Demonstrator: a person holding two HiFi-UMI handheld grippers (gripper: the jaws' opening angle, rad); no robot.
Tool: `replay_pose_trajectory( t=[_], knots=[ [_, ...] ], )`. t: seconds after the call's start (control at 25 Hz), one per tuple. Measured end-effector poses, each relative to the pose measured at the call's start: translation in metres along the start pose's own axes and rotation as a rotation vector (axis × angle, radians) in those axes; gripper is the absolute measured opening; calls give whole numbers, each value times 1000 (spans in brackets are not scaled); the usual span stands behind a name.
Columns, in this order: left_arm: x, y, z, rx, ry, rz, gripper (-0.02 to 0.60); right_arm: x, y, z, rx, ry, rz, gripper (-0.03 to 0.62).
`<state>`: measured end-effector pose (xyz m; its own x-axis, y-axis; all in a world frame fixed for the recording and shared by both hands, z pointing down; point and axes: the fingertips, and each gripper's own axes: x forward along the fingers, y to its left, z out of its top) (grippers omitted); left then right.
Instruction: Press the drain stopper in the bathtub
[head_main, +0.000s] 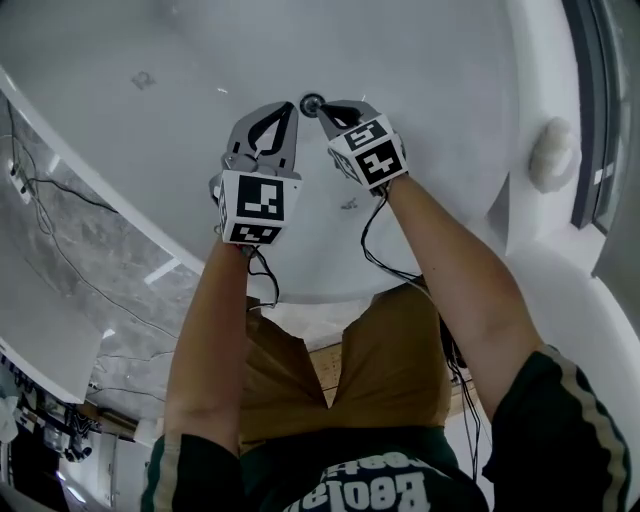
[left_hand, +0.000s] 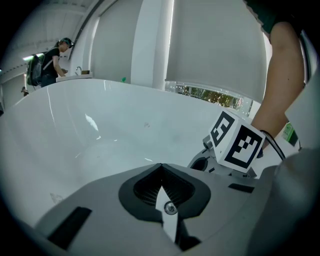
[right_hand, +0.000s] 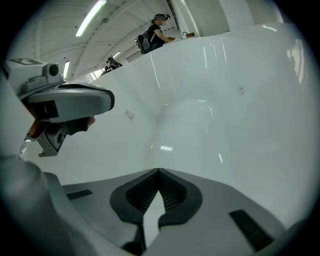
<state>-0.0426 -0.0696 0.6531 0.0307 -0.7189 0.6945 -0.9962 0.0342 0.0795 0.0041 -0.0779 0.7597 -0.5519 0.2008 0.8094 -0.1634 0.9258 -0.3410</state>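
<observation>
One white bathtub (head_main: 150, 60) filled nearly everything below me, its curved floor bare and glossy, with a grey veined floor (head_main: 60, 240) showing past its rim on my left. On the rim to my right sat a round white knob (head_main: 552, 152). Both my forearms reached down into the tub side by side.

My left gripper (head_main: 292, 106) had its jaws pressed together tip to tip, with nothing between them; only the hollow behind the tips stayed as a gap. My right gripper (head_main: 323, 109) stood just beside it, jaws likewise closed and holding nothing, and its marker cube (left_hand: 236, 143) showed close by in the left gripper view.

The drain stopper (head_main: 311, 102), a small dark round disc, lay on the tub floor right between the two sets of tips. The right gripper's tip was up against its edge, though I could not tell whether it truly touched.
</observation>
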Motion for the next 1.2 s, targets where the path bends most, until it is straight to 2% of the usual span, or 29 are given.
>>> replay_pose_trajectory(
  t=[0.36, 0.68, 0.88, 1.04, 1.2],
  knots=[
    [-54, -11, 60, 78, -74, -3, 5, -82, 38, 71, -115, -140, -2, 9],
    [-119, -35, 126, 126, -156, -30, 5, -168, 81, 123, -160, -224, 8, 9],
    [-156, -45, 161, 133, -199, -40, 5, -225, 108, 151, -190, -336, 6, 9],
    [-190, -48, 185, 102, -238, -24, 5, -267, 123, 161, -191, -385, -22, 9],
    [-225, -59, 208, 111, -277, -24, 5, -311, 143, 171, -218, -426, -36, 9]
  ],
)
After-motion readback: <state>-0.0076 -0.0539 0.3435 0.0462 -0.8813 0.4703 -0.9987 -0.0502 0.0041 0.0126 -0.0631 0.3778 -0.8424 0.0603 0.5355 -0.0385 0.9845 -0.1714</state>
